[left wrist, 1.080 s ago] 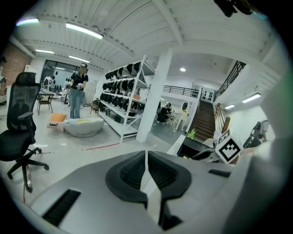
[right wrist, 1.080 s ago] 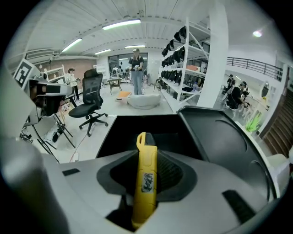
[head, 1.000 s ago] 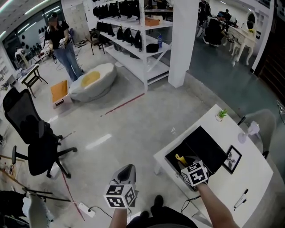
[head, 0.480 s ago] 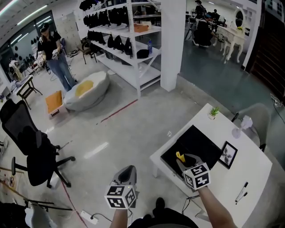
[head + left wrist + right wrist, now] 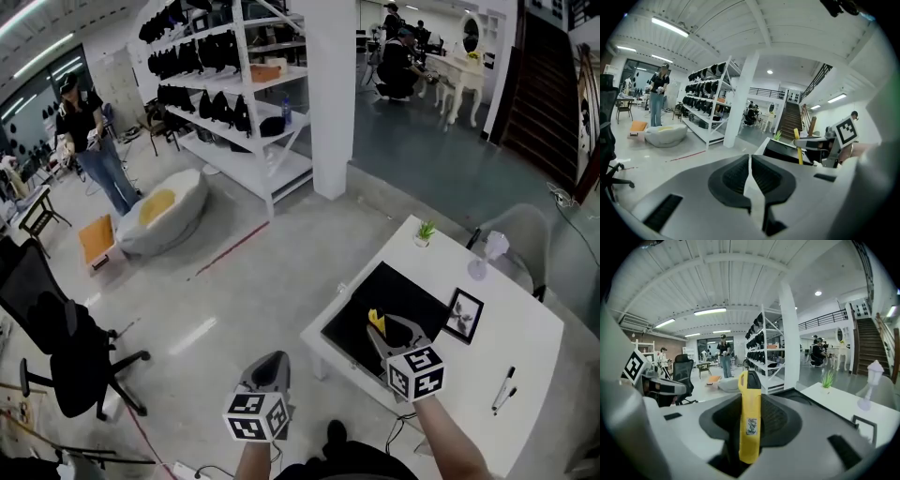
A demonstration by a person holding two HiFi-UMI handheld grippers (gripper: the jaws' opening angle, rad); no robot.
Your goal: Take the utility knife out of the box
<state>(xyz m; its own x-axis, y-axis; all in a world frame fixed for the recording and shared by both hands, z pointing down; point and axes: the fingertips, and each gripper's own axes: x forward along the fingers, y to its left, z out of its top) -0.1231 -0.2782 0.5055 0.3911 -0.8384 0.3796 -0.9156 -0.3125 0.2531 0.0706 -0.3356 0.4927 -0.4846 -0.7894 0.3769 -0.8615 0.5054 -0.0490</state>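
My right gripper (image 5: 382, 327) is shut on a yellow utility knife (image 5: 376, 320) and holds it a little above the open black box (image 5: 417, 292) on the white table (image 5: 530, 333). The right gripper view has the knife (image 5: 749, 418) standing upright between the pads, its black tip on top. My left gripper (image 5: 271, 367) hangs over the floor to the left of the table, jaws together and empty. From the left gripper (image 5: 749, 177) view, the knife (image 5: 797, 146) and the right gripper (image 5: 821, 142) are at the right.
A framed picture (image 5: 464, 316), a small plant (image 5: 426, 230), a white lamp (image 5: 487, 251) and pens (image 5: 503, 388) are on the table. A black office chair (image 5: 56, 347), a beanbag (image 5: 169, 211), white shelving (image 5: 234, 103), a pillar (image 5: 333, 94) and a person (image 5: 89, 141) stand farther off.
My right gripper has risen out of the black box with the yellow knife in it. My left gripper has shifted slightly over the floor.
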